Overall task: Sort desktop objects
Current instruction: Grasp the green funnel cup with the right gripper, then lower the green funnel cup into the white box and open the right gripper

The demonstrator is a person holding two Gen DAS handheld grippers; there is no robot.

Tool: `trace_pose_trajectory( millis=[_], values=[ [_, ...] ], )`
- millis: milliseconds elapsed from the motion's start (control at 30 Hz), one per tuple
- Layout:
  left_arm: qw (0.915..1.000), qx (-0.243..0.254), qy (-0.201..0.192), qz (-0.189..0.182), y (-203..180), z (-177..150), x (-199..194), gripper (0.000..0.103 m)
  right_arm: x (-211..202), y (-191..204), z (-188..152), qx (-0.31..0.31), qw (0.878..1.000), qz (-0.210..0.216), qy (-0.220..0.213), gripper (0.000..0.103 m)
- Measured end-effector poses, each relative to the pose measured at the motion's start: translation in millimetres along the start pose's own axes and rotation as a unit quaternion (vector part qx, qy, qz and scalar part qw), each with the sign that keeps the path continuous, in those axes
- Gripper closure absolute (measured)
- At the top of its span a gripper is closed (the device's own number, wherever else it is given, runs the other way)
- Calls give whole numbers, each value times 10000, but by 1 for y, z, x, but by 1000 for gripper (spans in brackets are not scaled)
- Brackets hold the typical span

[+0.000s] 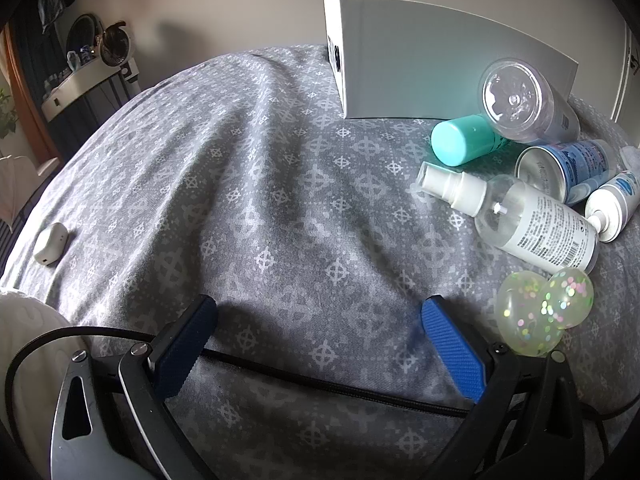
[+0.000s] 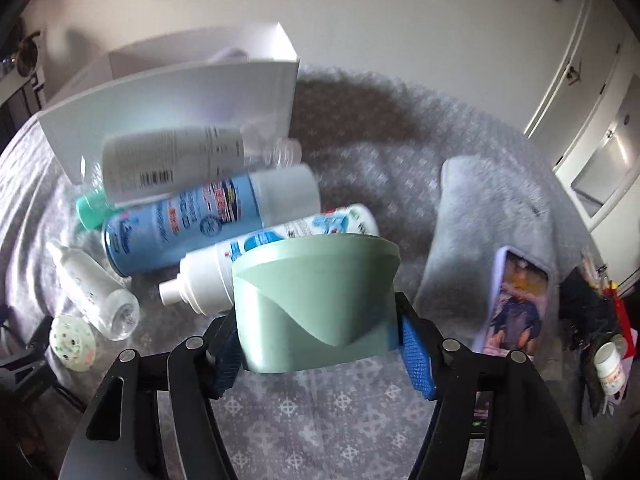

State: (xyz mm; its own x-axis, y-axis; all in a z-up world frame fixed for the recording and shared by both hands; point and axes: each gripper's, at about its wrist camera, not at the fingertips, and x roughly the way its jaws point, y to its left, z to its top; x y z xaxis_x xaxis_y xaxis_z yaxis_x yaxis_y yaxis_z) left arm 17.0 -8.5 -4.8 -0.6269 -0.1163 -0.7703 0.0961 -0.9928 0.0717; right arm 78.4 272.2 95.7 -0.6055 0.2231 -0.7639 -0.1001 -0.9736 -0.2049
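Tongs on the right are pinched around a green cup, held up over the tabletop just in front of the heap of bottles. The cup is judged light, stiff and smooth, so its lower wall is best gripped squarely to stop slipping. The left tongs are spread wide with nothing between them, low over the patterned cloth. A phone and a grey towel are shown only in the right view; a small white case is seen only in the left.
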Motion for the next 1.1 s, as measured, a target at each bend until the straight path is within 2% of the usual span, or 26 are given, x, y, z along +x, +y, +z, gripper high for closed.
trace_pose_trajectory(
  millis=[200,367,500,600,700,867,967,1033,1100],
  values=[
    [10000,-2,0,-6,0,0,0,0,-30,-6,26,11,9969,-287,-732,37],
    [10000,-46,-1,-34,0,1,-4,0,-32,4,76,-297,9889,-596,-1325,37],
    [9999,-92,25,-77,2,1,-8,0,-20,31,125,-469,9845,-570,-1590,37],
    [10000,-76,20,-52,1,1,-8,0,-5,53,158,-597,9823,-534,-1693,37],
    [10000,-70,9,-42,-1,0,-7,0,26,78,192,-773,9828,-493,-1602,37],
    [10000,-60,-5,-22,-1,-1,-5,0,71,115,213,-1075,9851,-637,-1184,36],
    [10000,-56,-4,-19,-1,-1,-5,0,77,128,205,-1209,9832,-743,-1147,23],
    [10000,-58,-6,-12,-3,-1,-6,0,72,128,195,-1133,9830,-753,-1234,5],
    [10000,-57,-6,-10,-3,-1,-6,0,65,121,184,-1001,9843,-734,-1254,0]
  ],
)
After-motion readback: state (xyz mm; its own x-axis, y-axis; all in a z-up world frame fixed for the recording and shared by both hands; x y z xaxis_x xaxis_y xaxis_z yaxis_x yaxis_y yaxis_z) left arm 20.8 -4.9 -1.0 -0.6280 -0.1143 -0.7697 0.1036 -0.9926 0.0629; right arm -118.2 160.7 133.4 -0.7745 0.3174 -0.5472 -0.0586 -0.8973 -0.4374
